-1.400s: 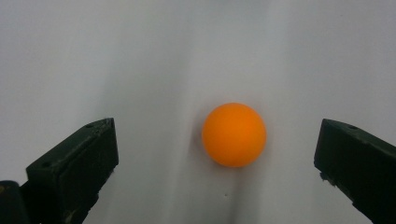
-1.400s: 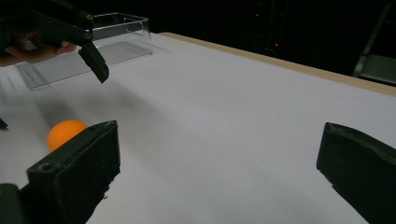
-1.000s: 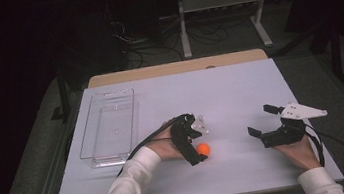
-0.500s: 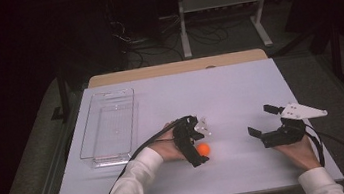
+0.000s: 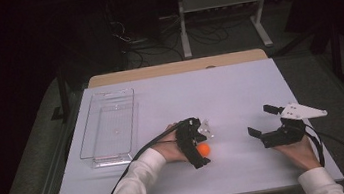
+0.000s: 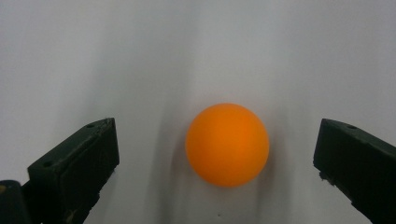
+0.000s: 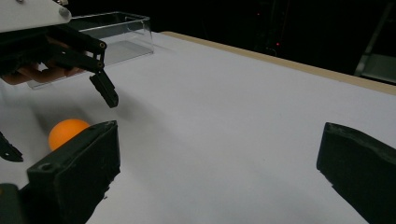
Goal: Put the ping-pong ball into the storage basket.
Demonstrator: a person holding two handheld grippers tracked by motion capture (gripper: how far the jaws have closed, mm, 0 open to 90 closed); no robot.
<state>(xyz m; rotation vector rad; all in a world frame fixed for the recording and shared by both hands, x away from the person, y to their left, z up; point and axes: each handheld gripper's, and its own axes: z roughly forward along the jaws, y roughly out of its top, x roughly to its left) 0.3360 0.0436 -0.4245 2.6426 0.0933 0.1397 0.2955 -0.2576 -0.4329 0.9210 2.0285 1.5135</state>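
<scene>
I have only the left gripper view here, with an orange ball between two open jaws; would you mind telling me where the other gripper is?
Observer: The right gripper rests on the white table, off to the right of the orange ball, jaws open and holding nothing.
Operator: Thank you. Is there a container anywhere?
Observer: Yes, a clear plastic tray lies on the table's left side, apart from the ball.
Operator: Is anything in it?
Observer: It looks empty in the high view.

orange ball (image 7: 67, 132) partly hidden behind jaw
</scene>
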